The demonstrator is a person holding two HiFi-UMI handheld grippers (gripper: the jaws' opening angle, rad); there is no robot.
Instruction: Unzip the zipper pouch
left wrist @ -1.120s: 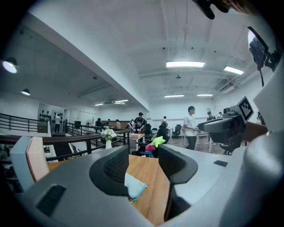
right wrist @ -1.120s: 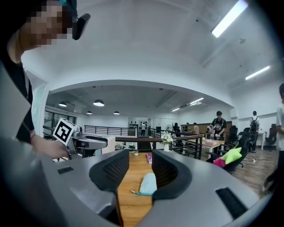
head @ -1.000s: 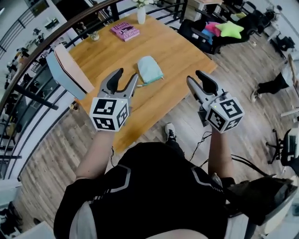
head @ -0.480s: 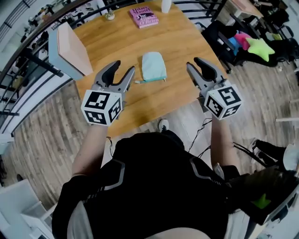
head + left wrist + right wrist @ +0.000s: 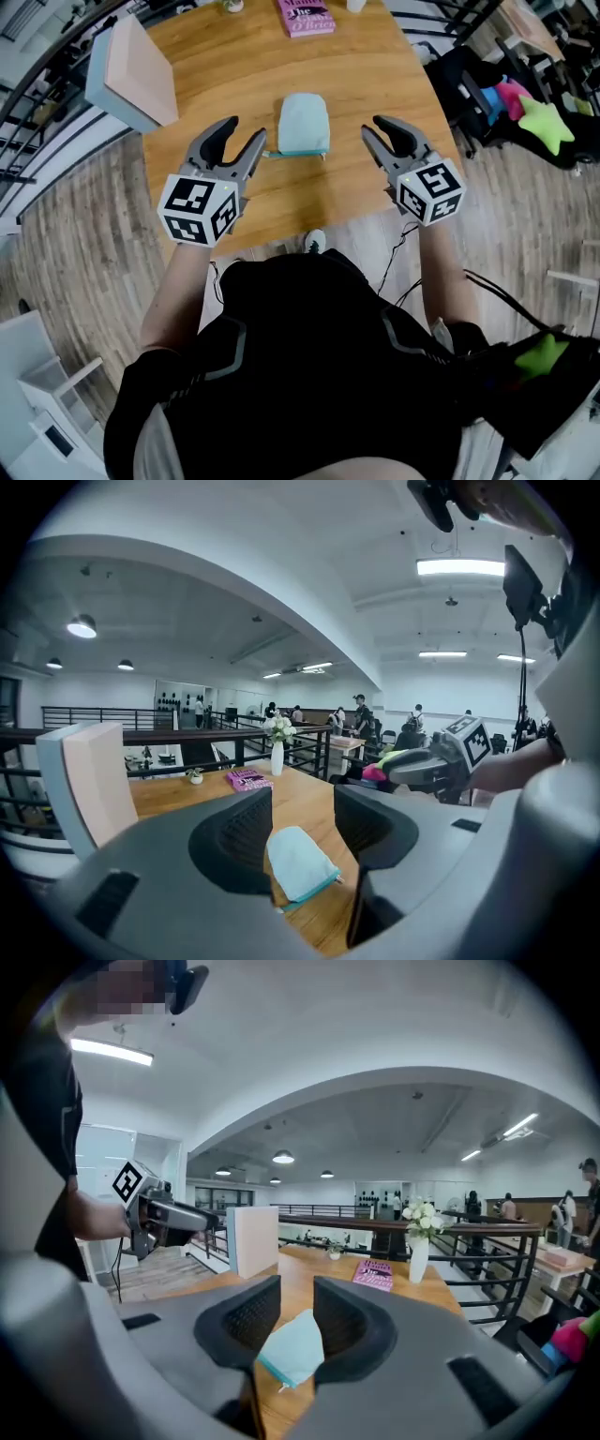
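**So, both grippers up over the table edge, pouch just lying there**

Okay, the surface is a light wooden table [image 5: 225,84] on a grey-brown plank floor [image 5: 75,244]. The zipper pouch [image 5: 305,122], pale mint, lies flat near the table's near edge, roughly centred between the two grippers. Its teal zipper edge is turned toward the person.

The left gripper [image 5: 246,131] hangs just left of the pouch with its jaws spread and nothing between them. The right gripper [image 5: 377,127] is off to the pouch's right. Its jaws have just been closing in a bit, but there's a clear gap and nothing in it. The pouch only shows through that gap, further out on the table. Neither gripper touches it.

At the far end of the table there's a pink book [image 5: 307,16] and a white vase [image 5: 418,1258] with flowers. A pale box [image 5: 131,66] stands at the left corner. The room looks like an open loft with a black railing [image 5: 469,1232] and an arched white ceiling [image 5: 281,555] with strip lights. People [image 5: 361,710] stand far off, and a green star cushion [image 5: 547,120] lies off to the right.
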